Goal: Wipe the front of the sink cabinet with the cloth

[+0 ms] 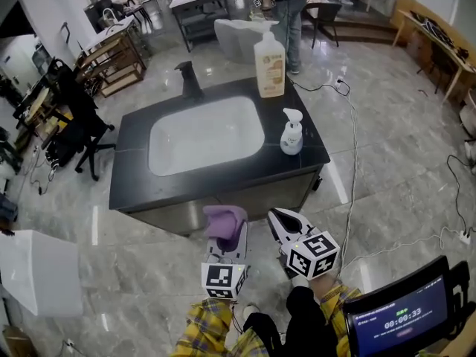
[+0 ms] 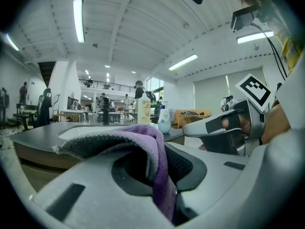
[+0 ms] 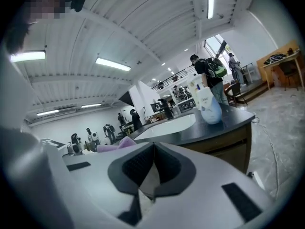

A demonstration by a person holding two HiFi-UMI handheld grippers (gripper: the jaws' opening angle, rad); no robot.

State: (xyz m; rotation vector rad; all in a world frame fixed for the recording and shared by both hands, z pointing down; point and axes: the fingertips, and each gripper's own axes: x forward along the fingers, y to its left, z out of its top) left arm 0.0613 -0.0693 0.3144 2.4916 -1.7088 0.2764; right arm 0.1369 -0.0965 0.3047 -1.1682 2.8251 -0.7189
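Purple cloth (image 1: 225, 220) sits pinched in our left gripper (image 1: 226, 238), near the sink cabinet (image 1: 286, 193) front; our right gripper (image 1: 282, 225) is pressed together, empty. We judge wiping not yet begun: next, press cloth against that front.

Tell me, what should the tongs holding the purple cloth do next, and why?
Probably ease the left tongs forward until the purple cloth presses flat against the cabinet front. They are shut on the cloth and held just below the counter edge, facing the cabinet, but the cloth looks a little short of the panel. The right tongs are shut and empty.
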